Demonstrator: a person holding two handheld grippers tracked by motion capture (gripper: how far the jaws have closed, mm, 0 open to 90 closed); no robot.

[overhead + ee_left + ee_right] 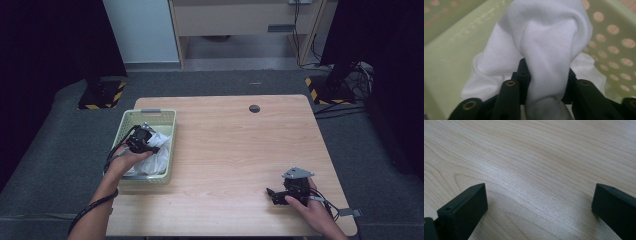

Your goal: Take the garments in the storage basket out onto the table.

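A pale green plastic basket with round perforated holes in its walls (131,118) stands on the left part of the light wooden table (230,145), near the table's left edge. Inside it lies a white, soft cloth garment (159,155), bunched up and heaped toward the near right of the basket. The left gripper (150,146), a black two-jaw tool held in the person's left hand (125,161), reaches down into the basket from its near left side, its black cable trailing along the forearm. In the left gripper view a thick fold of the white cloth (546,62) runs down between the two black jaws, which press on it from both sides, so the tongs are pinching the garment; the perforated green basket wall (616,40) rises just behind and to the right of the cloth. The right gripper (272,195), with its grey three-cornered plate on top, lies low at the table's near right part in the person's right hand (315,210), well apart from the basket and pointing left. In the right gripper view its jaws stand spread wide with bare wood grain (536,170) between them.
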